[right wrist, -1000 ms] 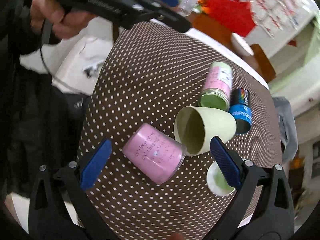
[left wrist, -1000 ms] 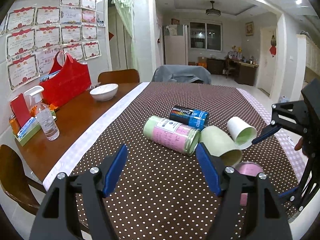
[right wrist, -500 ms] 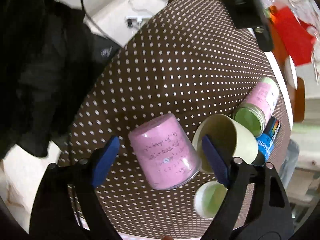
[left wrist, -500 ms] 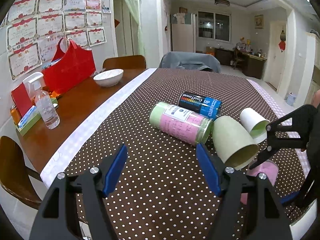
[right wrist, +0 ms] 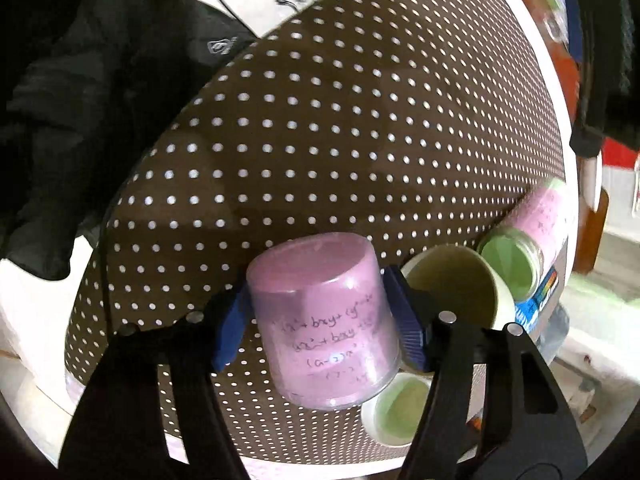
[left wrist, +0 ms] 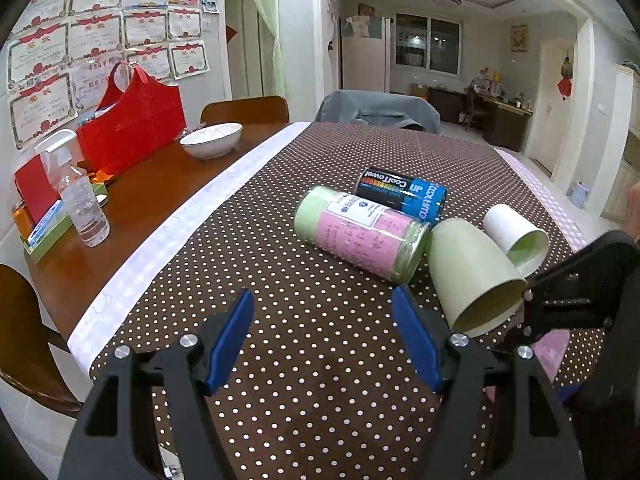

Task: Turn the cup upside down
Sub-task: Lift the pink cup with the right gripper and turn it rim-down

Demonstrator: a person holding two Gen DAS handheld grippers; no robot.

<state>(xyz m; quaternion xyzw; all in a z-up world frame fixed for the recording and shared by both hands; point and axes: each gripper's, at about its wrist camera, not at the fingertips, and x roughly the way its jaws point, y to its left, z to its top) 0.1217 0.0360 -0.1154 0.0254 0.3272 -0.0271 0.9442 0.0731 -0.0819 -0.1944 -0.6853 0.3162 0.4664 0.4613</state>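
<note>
Pink and translucent, the cup (right wrist: pixel 324 324) sits clamped between the right gripper (right wrist: pixel 320 320) pads, near the table's front edge on the dotted cloth (right wrist: pixel 320 140); the left gripper (left wrist: pixel 322 344) hangs spread and empty over the cloth. Smooth plastic may slip or squash as it turns — and the olive cup (right wrist: pixel 452 284) and small white cup (right wrist: pixel 400 408) lie just beside it, easily knocked; the rim might catch the cloth.

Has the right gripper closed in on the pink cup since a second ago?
Yes. The right gripper advanced over the dotted tablecloth; its fingers now flank the pink cup.
</note>
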